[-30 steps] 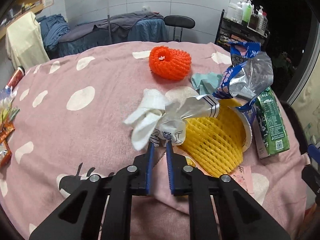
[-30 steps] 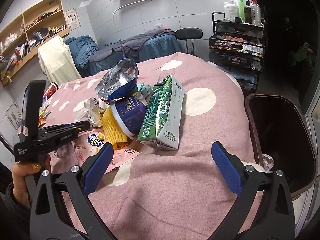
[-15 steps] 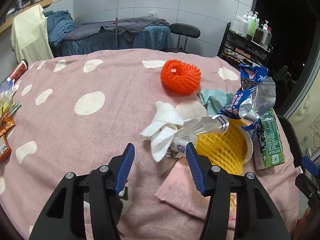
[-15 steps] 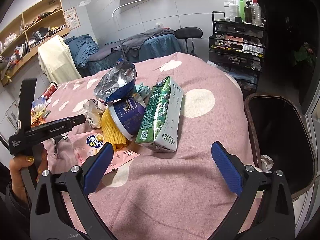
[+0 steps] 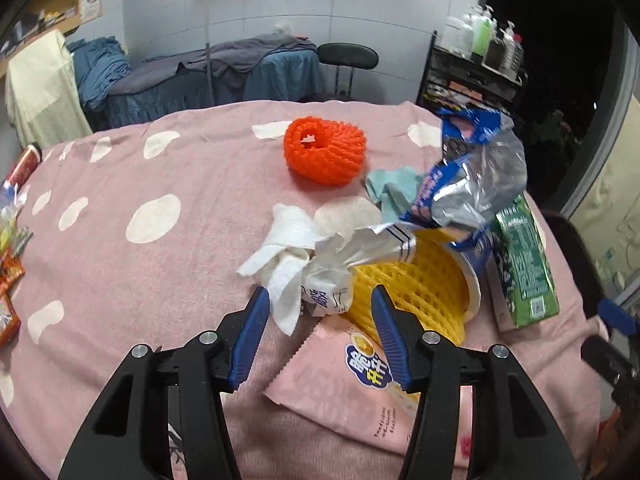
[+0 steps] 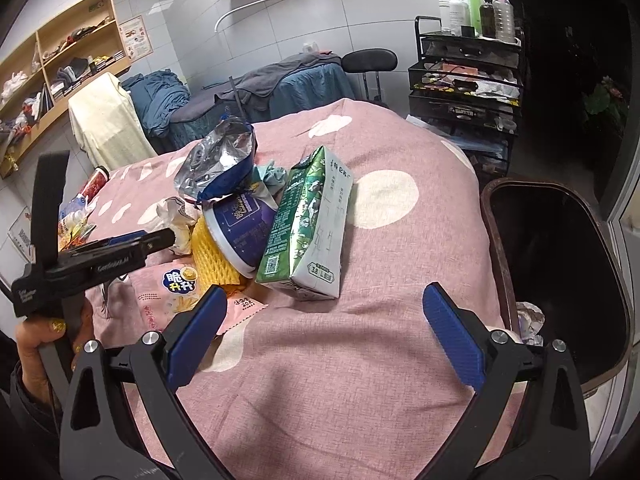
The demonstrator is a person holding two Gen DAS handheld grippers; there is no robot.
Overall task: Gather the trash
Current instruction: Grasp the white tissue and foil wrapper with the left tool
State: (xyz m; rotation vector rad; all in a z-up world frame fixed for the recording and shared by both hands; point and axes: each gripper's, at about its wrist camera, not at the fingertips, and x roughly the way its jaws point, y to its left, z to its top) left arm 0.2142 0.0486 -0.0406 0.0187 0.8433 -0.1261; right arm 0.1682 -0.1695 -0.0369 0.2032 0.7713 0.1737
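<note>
Counter under pink spotted cloth [image 5: 192, 184]; trash heaped round a tipped paper cup [image 6: 240, 236], taken here as landmark. Yellow foam net [image 5: 420, 292] stuffed in cup mouth. Crumpled white tissue and wrapper wad [image 5: 304, 264] just left of cup, touching the net. Foil snack bag [image 5: 476, 184] rests on top of cup, teal rag [image 5: 392, 188] behind it, orange foam net [image 5: 324, 152] further back, apart. Green carton [image 6: 308, 224] lies on its side against cup's right. Pink snack packet [image 5: 360, 372] flat in front of cup, partly under the net. Dark bin [image 6: 560, 272] well right of cup, past counter edge. L gripper [image 5: 318, 308]: jaws part open either side of the wad's near end, pads not pressing it. R gripper [image 6: 320, 320]: jaws wide open, nothing between, over bare cloth in front of carton. Hand [image 6: 48, 336] on L gripper's handle.
</note>
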